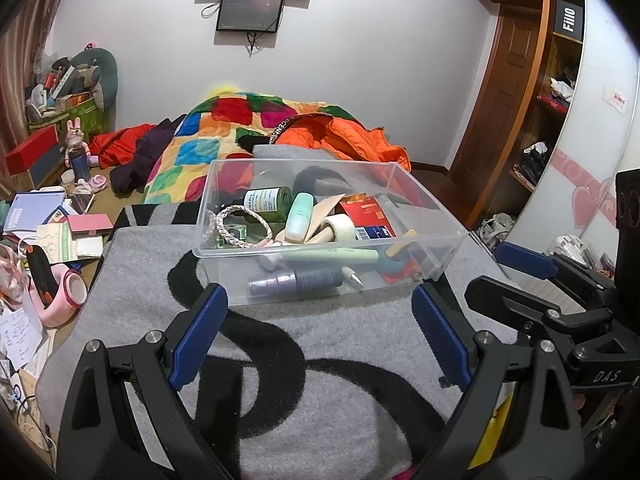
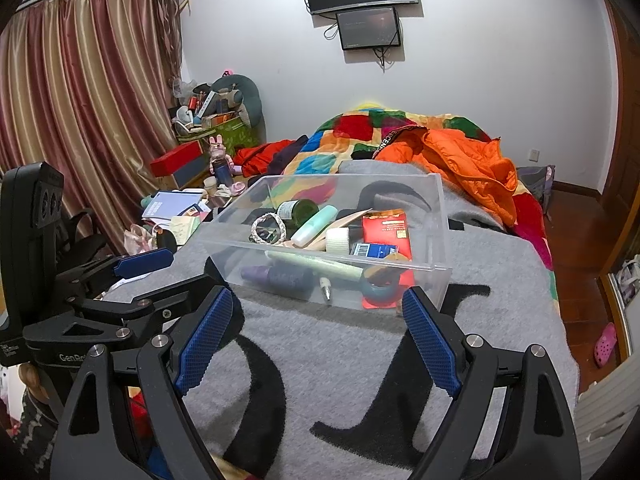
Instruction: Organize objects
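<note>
A clear plastic box (image 1: 448, 240) sits on a grey and black blanket (image 1: 320, 380) on the bed. It holds a dark green bottle (image 1: 268, 199), a mint tube (image 1: 299, 218), a braided bracelet (image 1: 240, 226), a white tape roll (image 1: 340, 227), a red packet (image 1: 366, 212), a purple spray bottle (image 1: 296, 282) and other small items. My left gripper (image 1: 320, 300) is open and empty just in front of the box. My right gripper (image 2: 318, 304) is open and empty, also just short of the box (image 2: 438, 240). Each gripper shows in the other's view.
A colourful quilt (image 1: 208, 140) and an orange jacket (image 1: 352, 140) lie behind the box. A cluttered side table with books (image 1: 36, 208) and pink headphones (image 1: 60, 292) stands left of the bed. A wardrobe (image 1: 560, 100) stands on the right.
</note>
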{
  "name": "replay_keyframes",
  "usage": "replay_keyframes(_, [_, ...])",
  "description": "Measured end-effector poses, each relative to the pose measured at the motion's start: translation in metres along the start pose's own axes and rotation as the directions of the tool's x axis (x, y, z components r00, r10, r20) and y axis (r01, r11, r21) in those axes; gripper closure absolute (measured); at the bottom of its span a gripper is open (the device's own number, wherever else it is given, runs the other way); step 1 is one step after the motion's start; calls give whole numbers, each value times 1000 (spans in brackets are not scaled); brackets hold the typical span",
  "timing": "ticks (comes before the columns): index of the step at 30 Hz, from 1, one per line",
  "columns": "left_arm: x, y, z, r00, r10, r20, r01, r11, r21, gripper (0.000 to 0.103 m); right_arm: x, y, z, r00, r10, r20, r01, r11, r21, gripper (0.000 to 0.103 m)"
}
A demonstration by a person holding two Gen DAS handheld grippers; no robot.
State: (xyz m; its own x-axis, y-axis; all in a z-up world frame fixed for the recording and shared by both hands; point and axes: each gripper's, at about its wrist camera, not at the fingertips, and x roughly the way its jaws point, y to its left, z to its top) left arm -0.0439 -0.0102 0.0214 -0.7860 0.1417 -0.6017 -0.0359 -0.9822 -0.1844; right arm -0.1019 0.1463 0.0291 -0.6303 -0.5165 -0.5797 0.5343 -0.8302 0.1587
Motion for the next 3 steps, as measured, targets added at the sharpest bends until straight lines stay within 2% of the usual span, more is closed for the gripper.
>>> replay_keyframes(3, [-2,0,1,1000,5,3,-5,1000,3,9,1,-1,0,1000,0,0,0,1000,0,18])
